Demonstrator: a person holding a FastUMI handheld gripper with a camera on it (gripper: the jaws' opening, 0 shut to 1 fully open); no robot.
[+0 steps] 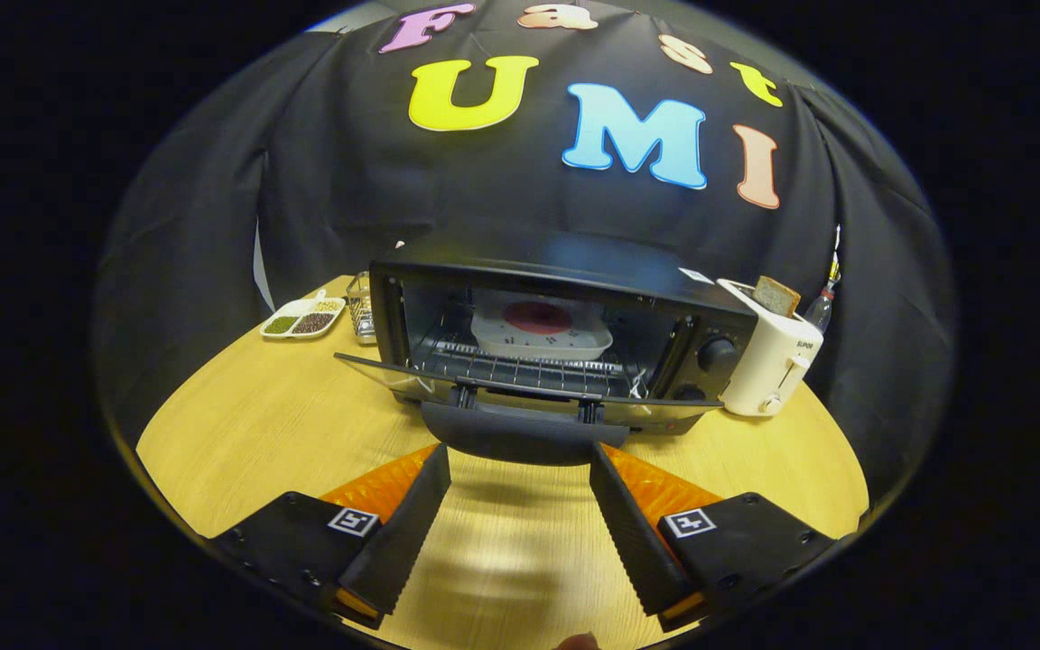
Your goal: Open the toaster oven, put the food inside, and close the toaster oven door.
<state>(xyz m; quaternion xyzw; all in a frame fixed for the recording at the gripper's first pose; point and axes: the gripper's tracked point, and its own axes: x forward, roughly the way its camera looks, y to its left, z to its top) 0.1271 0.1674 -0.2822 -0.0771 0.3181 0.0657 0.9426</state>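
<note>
Now tongs [520,465] agape before door handle [520,435]

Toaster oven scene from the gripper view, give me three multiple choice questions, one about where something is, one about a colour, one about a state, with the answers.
1. Where is the white dish with the food?
A. On the rack inside the toaster oven
B. On the table beside the sectioned tray
C. Between the fingers

2. What colour is the pop-up toaster right of the oven?
A. Red
B. White
C. Green

3. How is the oven door?
A. Shut
B. Removed
C. Folded down open

Answers:
1 A, the dish rests on the wire rack behind the open door.
2 B, its body is white, with a slice of bread sticking out.
3 C, the door lies lowered, its handle just ahead of the open, empty gripper.
</note>
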